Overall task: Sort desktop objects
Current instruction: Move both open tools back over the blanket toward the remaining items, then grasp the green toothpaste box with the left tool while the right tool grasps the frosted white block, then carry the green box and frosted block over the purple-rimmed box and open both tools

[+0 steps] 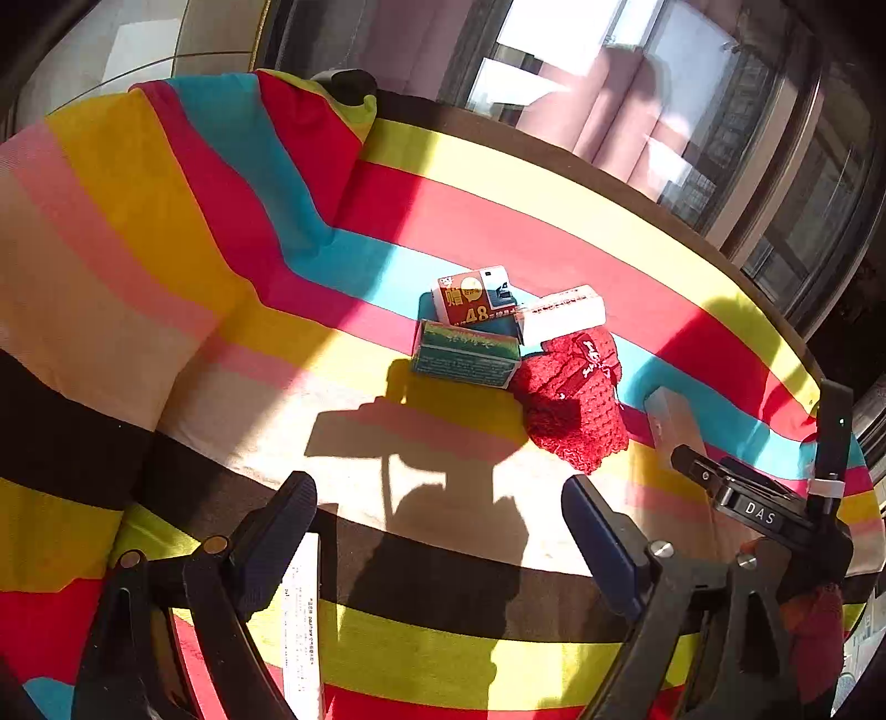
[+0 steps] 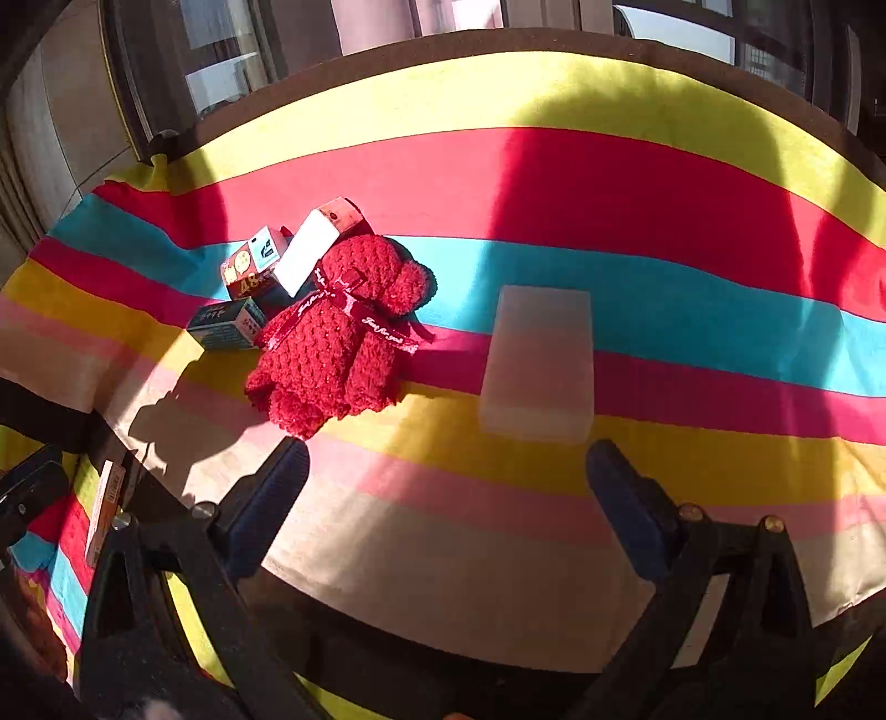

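A red knitted bear with a ribbon (image 2: 338, 327) lies on the striped cloth; it also shows in the left wrist view (image 1: 576, 399). Against it sit a green box (image 1: 465, 354), a red-and-blue box marked 48 (image 1: 476, 299) and a white box (image 1: 559, 321). A pale translucent block (image 2: 537, 365) lies apart to the right, just beyond my right gripper (image 2: 448, 487), which is open and empty. My left gripper (image 1: 437, 531) is open and empty, short of the pile. The right gripper's body (image 1: 764, 515) shows at the left view's right edge.
The striped cloth (image 2: 609, 183) covers a round table whose dark edge (image 2: 498, 44) runs along the far side by windows. The cloth rises in a fold at the left (image 1: 166, 232). A white printed strip (image 1: 302, 626) lies under the left gripper.
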Demonstrator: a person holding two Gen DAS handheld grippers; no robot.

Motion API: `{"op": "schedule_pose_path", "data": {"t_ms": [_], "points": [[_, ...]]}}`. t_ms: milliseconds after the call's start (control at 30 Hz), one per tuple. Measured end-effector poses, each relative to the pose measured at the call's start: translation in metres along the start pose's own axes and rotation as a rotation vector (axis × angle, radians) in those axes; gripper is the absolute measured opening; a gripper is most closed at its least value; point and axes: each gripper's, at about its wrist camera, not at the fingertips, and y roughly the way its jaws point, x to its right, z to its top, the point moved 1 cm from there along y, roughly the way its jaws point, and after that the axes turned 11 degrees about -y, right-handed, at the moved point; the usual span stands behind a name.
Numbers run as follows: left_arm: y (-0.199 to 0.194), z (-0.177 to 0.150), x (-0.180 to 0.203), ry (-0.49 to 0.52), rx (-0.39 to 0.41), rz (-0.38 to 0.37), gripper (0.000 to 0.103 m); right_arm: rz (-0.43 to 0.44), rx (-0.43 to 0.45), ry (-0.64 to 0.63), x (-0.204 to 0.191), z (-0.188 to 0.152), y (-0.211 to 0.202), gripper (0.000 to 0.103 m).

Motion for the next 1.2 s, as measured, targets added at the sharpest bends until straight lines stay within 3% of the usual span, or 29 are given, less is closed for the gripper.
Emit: {"op": "schedule_pose_path", "data": {"t_ms": [200, 333, 400, 500, 600, 700, 733, 767, 833, 933, 1200], "points": [[0.054, 0.047, 0.001, -0.303, -0.004, 0.054, 0.091, 0.017, -0.044, 0.088, 0.030, 0.010, 0.036, 0.100], [0.072, 0.066, 0.003, -0.425, 0.010, 0.078, 0.091, 0.017, -0.025, 0.050, 0.025, 0.008, 0.036, 0.101], [0.085, 0.070, 0.008, -0.427, 0.005, 0.132, 0.091, 0.014, -0.018, 0.028, 0.022, 0.007, 0.034, 0.101], [0.111, 0.064, 0.014, -0.383, -0.042, 0.275, 0.091, 0.005, -0.020, 0.013, 0.020, 0.008, 0.032, 0.101], [0.115, 0.049, 0.031, -0.221, -0.001, 0.384, 0.088, 0.004, -0.020, 0.017, 0.021, 0.008, 0.030, 0.101], [0.109, 0.035, 0.033, -0.136, 0.044, 0.447, 0.062, -0.042, -0.042, -0.011, 0.016, 0.010, 0.029, 0.099], [0.103, 0.032, 0.031, -0.123, 0.054, 0.448, 0.049, -0.071, -0.048, -0.019, 0.015, 0.010, 0.028, 0.093], [0.097, 0.029, 0.027, -0.116, 0.051, 0.430, 0.036, -0.098, -0.044, -0.025, 0.014, 0.010, 0.025, 0.078], [0.086, 0.023, 0.019, -0.099, 0.028, 0.382, 0.029, -0.088, -0.023, -0.016, 0.017, 0.007, 0.018, 0.058], [0.067, 0.011, 0.008, -0.064, -0.009, 0.260, 0.029, -0.046, -0.014, -0.034, 0.018, -0.006, 0.003, 0.058], [0.001, -0.062, 0.014, 0.033, -0.042, 0.079, 0.029, 0.061, -0.004, 0.005, 0.018, -0.076, -0.070, 0.058]]}}
